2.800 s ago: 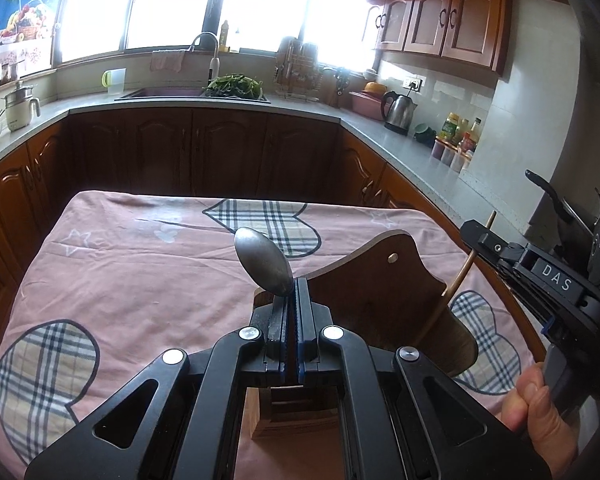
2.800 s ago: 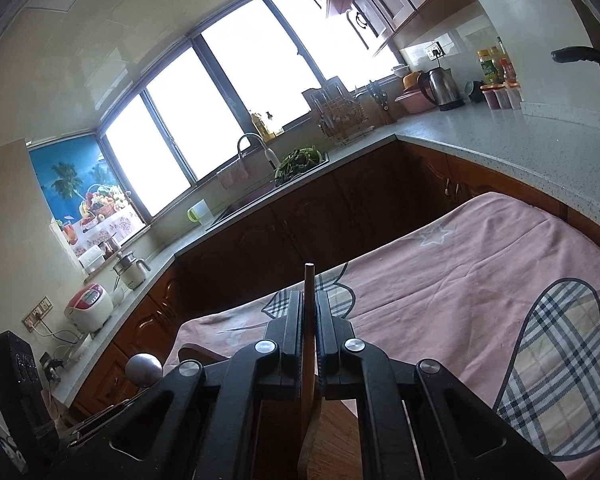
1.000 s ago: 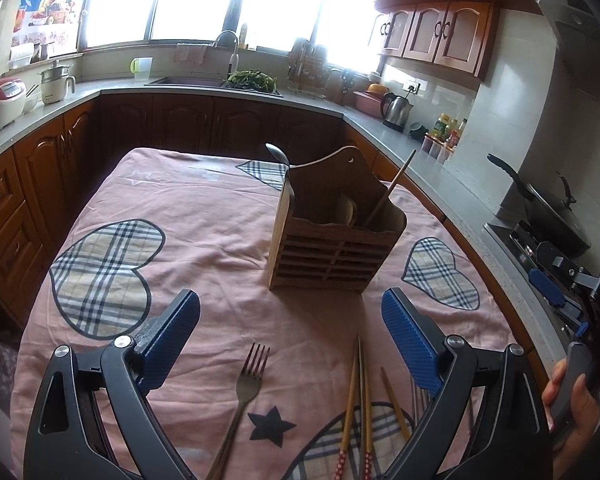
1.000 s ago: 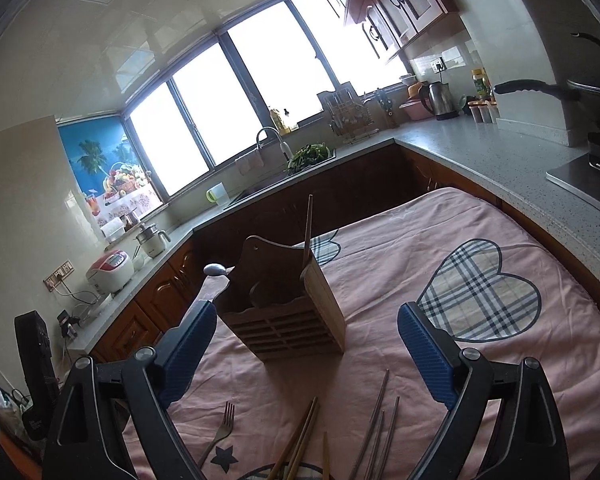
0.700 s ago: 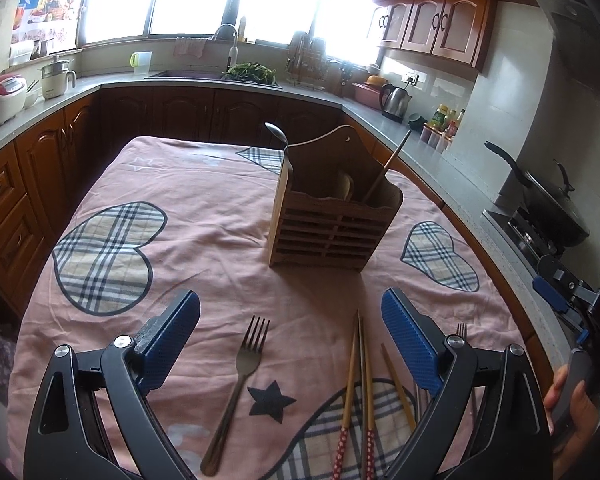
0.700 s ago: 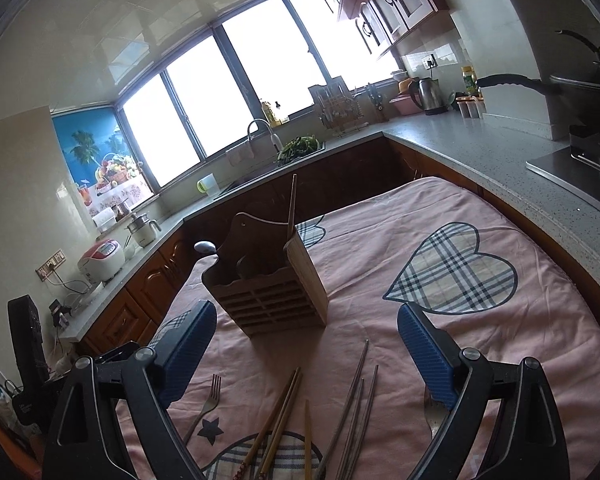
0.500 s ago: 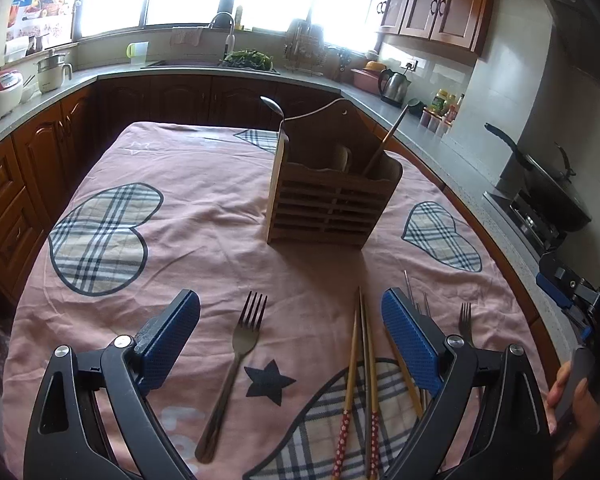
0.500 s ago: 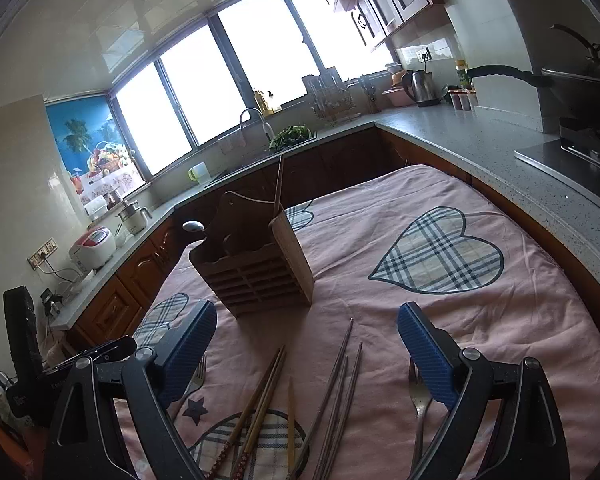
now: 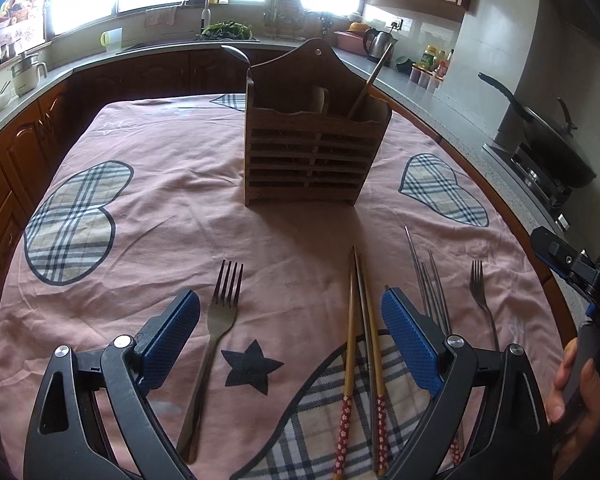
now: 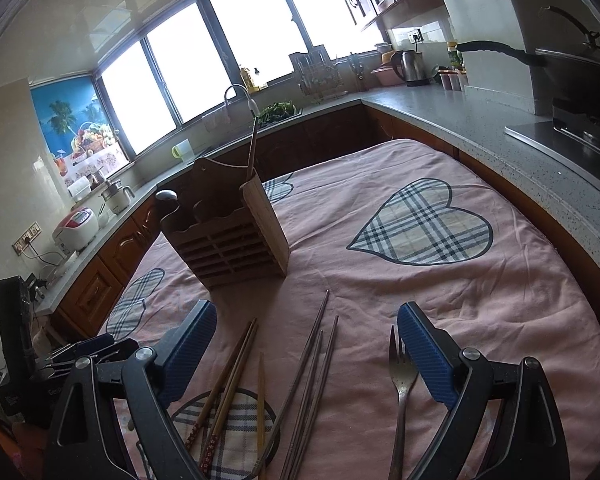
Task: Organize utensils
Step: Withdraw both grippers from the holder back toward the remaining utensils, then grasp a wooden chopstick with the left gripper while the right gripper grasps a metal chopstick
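1. Wooden and slatted, the utensil holder (image 9: 315,156) stood upright on the pink cloth (image 9: 168,216) covering the surface, and we take it as our landmark.
2. Inside the holder we saw a spoon (image 9: 236,56) standing at its left end and one wooden chopstick (image 9: 370,80) leaning out at its right end.
3. Our left claw (image 9: 290,332) was spread wide and held nothing, on the near side of the holder and well apart from it.
4. A fork (image 9: 216,328) lay flat on the cloth nearer to us than the holder, tines toward it, just inside the left claw's left finger.
5. Two wooden chopsticks with red patterned ends (image 9: 360,344) lay side by side in front of the holder, between the left claw's fingers and close to the right one.
6. Thin metal chopsticks (image 9: 428,280) lay in front of the holder and to its right, partly hidden behind the left claw's right finger.
7. A second fork (image 9: 480,300) lay farther right of the holder than those, tines pointing away from us.
8. Our right claw (image 10: 306,348) was likewise spread and empty, in front of the holder's right end, with the metal chopsticks between its fingers.
9. Beside the right claw's right finger lay the second fork.
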